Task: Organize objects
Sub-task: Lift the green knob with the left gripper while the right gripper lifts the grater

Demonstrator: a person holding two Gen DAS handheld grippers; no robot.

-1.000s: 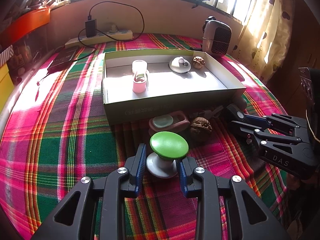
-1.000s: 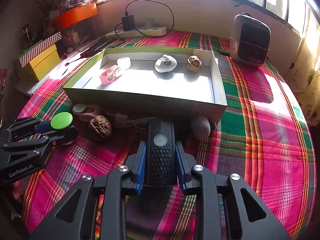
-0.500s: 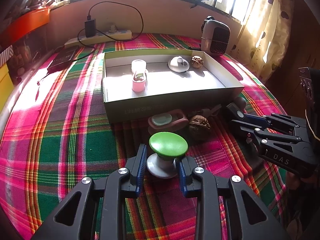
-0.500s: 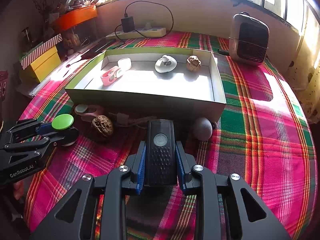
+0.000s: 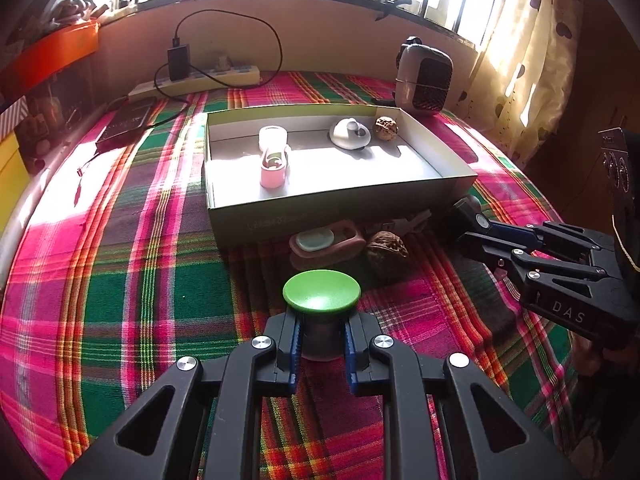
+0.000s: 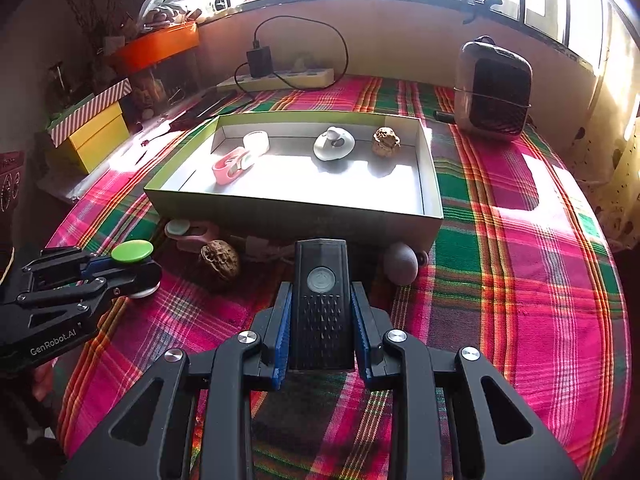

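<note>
Both grippers loaded at once here! The left gripper (image 5: pixel 320 344) has its blue-padded jaws clamped on the stem of the green-capped mushroom-shaped knob (image 5: pixel 321 293), just in front of the shallow open cardboard box (image 5: pixel 304 222) and apart from its near wall. The knob's pale base seems to sit on, or barely above, the plaid cloth (image 6: pixel 520 280); hard to call which.

Over on the other side, the right gripper (image 6: pixel 322 344) is closed tight around the black rectangular remote with a round grey button (image 6: pixel 321 304), its nose pointing at the box's near wall.

Inside the box already: a pink clip-like piece (image 6: pixel 230 165), a white round dish-shaped item (image 6: pixel 334 145) and a walnut (image 6: pixel 386 142) along the far side. Waiting outside, against the near wall: a second walnut (image 6: pixel 220 262), a pink holder with a pale green disc (image 5: pixel 326 240) and a grey egg-shaped object (image 6: pixel 401 267).

So I read this as the pickup done, carry about to start. Next move calls for lifting each piece over the near wall and releasing onto bare floor inside, clear of what's lying there.
</note>
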